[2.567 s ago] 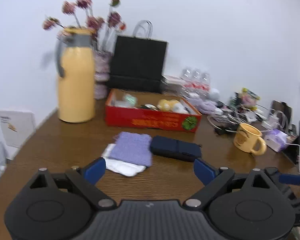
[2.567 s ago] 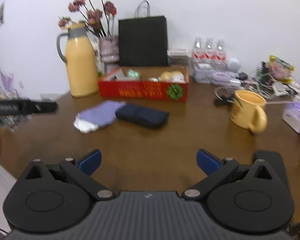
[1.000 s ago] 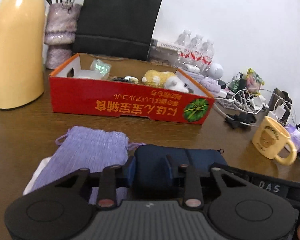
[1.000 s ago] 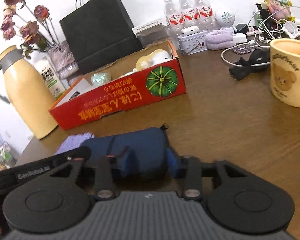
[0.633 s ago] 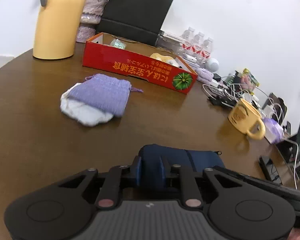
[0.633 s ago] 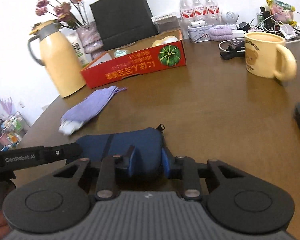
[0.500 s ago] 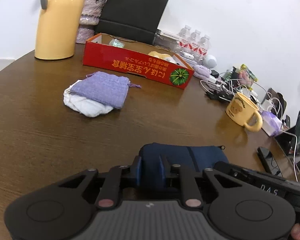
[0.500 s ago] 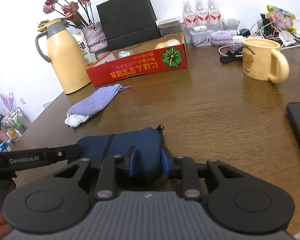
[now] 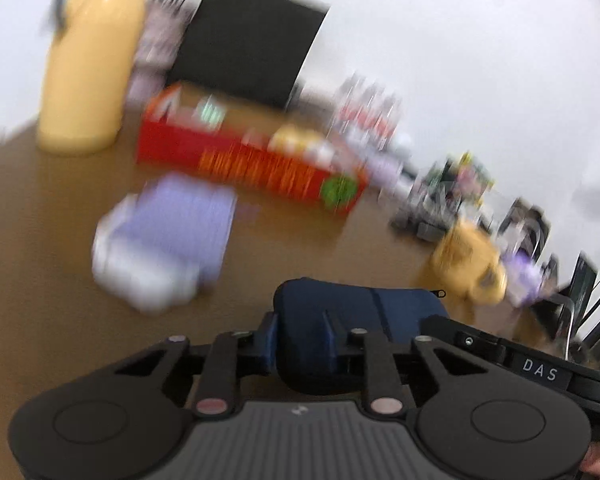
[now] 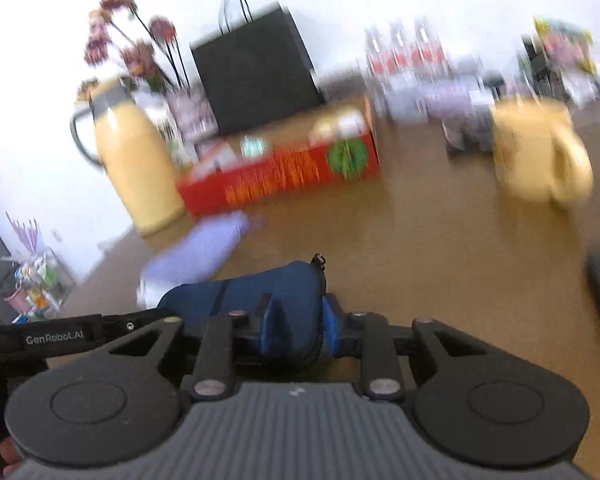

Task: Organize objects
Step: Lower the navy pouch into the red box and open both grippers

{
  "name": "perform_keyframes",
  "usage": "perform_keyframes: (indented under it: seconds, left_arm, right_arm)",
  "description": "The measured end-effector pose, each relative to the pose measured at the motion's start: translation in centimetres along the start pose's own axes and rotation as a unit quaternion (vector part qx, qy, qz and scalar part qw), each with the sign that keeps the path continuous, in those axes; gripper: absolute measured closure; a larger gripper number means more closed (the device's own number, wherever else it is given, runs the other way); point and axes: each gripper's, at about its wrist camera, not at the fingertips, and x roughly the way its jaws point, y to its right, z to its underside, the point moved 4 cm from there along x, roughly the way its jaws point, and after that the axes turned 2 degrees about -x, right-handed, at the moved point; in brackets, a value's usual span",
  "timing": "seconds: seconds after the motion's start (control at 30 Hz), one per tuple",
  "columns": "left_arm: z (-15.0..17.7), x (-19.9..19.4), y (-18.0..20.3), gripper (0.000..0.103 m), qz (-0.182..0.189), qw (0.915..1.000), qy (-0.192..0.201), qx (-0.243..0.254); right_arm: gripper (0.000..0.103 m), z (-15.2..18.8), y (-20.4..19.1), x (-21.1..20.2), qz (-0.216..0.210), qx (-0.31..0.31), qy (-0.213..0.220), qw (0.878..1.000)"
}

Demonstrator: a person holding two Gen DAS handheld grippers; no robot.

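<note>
since 2.6 s ago, navy pouch (image 9: pixel 352 312) has left its spot by lilac bag (image 9: pixel 172 220) and come near. left gripper (image 9: pixel 298 338) and right gripper (image 10: pixel 296 326) each clamp one end, jaws lately tightening. step: carrying; next prob. into red box (image 9: pixel 244 164). soft padded fabric, zip.

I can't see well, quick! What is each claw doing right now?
Left gripper: closed on one end of the navy pouch.
Right gripper: closed on the pouch's other end, by the zipper.
</note>
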Motion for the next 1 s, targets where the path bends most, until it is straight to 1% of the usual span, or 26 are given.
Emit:
perform_keyframes:
  seconds: [0.07, 0.13, 0.2, 0.23, 0.27, 0.3, 0.37, 0.4, 0.43, 0.47, 0.5, 0.53, 0.57, 0.6, 0.63, 0.67, 0.7, 0.73, 0.77, 0.8, 0.83, 0.9, 1.0]
  left_arm:
    - [-4.5, 1.5, 0.0, 0.082, 0.003, 0.9998, 0.016, 0.013]
    - [-9.7, 4.2, -0.5, 0.082, 0.005, 0.9996, 0.02, 0.018]
    - [-15.3, 8.3, -1.5, 0.082, -0.007, 0.9995, 0.019, 0.023]
    - [-17.6, 10.3, -2.1, 0.082, -0.012, 0.9995, 0.016, 0.023]
    - [-20.2, 13.0, -2.9, 0.082, -0.02, 0.9992, 0.011, 0.034]
    - [-22.1, 15.2, -3.6, 0.082, -0.025, 0.9985, 0.003, 0.048]
    - [-25.6, 20.6, -6.3, 0.082, -0.041, 0.9979, -0.024, 0.044]
    - [-26.6, 22.8, -7.6, 0.082, -0.039, 0.9979, -0.042, 0.029]
    - [-27.3, 24.9, -8.9, 0.082, -0.044, 0.9973, -0.058, 0.015]
    - [-27.8, 27.1, -9.7, 0.082, -0.059, 0.9955, -0.07, 0.022]
    - [-27.9, 28.6, -10.3, 0.083, -0.084, 0.9932, -0.072, 0.034]
    - [-27.8, 29.8, -10.4, 0.084, -0.108, 0.9895, -0.076, 0.058]
    - [-27.7, 31.2, -10.7, 0.083, -0.124, 0.9859, -0.083, 0.076]
    - [-27.5, 32.0, -11.0, 0.08, -0.132, 0.9841, -0.09, 0.079]
    - [-27.5, 32.4, -11.3, 0.075, -0.138, 0.9832, -0.09, 0.079]
    - [-27.6, 32.2, -11.5, 0.071, -0.14, 0.9838, -0.083, 0.075]
    - [-27.7, 31.6, -11.7, 0.065, -0.139, 0.9849, -0.076, 0.071]
    - [-27.8, 31.1, -12.0, 0.056, -0.133, 0.9865, -0.069, 0.066]
    - [-28.0, 30.4, -12.4, 0.051, -0.128, 0.9883, -0.058, 0.059]
    - [-28.0, 30.1, -12.3, 0.046, -0.13, 0.9887, -0.05, 0.054]
    - [-28.2, 29.4, -12.4, 0.046, -0.133, 0.9886, -0.044, 0.054]
    - [-28.4, 28.0, -12.3, 0.046, -0.145, 0.9874, -0.037, 0.051]
    - [-28.4, 24.2, -10.4, 0.044, -0.148, 0.9869, -0.008, 0.063]
  right_arm:
    - [0.077, -4.2, -0.5, 1.7, -0.002, -0.022, 0.031, 0.999]
    - [0.077, -8.5, -0.7, 4.2, -0.002, -0.032, 0.059, 0.998]
    - [0.077, -13.2, -0.6, 8.5, -0.004, -0.034, 0.065, 0.997]
    - [0.077, -15.3, -0.3, 10.8, -0.003, -0.029, 0.066, 0.997]
    - [0.077, -17.4, 0.1, 13.6, 0.003, -0.028, 0.061, 0.998]
    - [0.077, -19.3, 0.6, 16.7, 0.009, -0.023, 0.055, 0.998]
    - [0.077, -21.8, 1.8, 22.7, 0.012, 0.002, 0.021, 1.0]
    - [0.077, -22.7, 2.1, 25.5, 0.018, 0.015, 0.003, 1.0]
    - [0.077, -23.3, 2.3, 27.8, 0.027, 0.021, -0.009, 0.999]
    - [0.077, -23.7, 2.3, 30.1, 0.038, 0.016, -0.022, 0.999]
    - [0.077, -23.8, 2.3, 32.4, 0.046, 0.017, -0.039, 0.998]
    - [0.077, -23.9, 2.0, 34.8, 0.05, 0.012, -0.06, 0.997]
    - [0.077, -23.7, 1.6, 37.1, 0.048, 0.004, -0.083, 0.995]
    - [0.075, -23.2, 1.2, 38.4, 0.055, -0.005, -0.096, 0.994]
    - [0.066, -22.9, 0.6, 39.3, 0.058, -0.022, -0.098, 0.993]
    - [0.062, -22.6, 0.1, 39.9, 0.059, -0.042, -0.098, 0.992]
    - [0.055, -22.2, -0.2, 40.2, 0.064, -0.055, -0.095, 0.992]
    - [0.05, -21.9, -0.3, 40.3, 0.071, -0.061, -0.088, 0.992]
    - [0.045, -21.5, -0.1, 40.3, 0.074, -0.064, -0.088, 0.991]
    - [0.044, -21.6, 0.0, 40.1, 0.065, -0.055, -0.09, 0.992]
    - [0.042, -21.8, 0.1, 39.8, 0.059, -0.048, -0.085, 0.993]
    - [0.038, -22.6, 0.2, 38.5, 0.065, -0.045, -0.072, 0.994]
    - [0.038, -24.4, 0.3, 35.3, 0.057, -0.035, -0.052, 0.996]
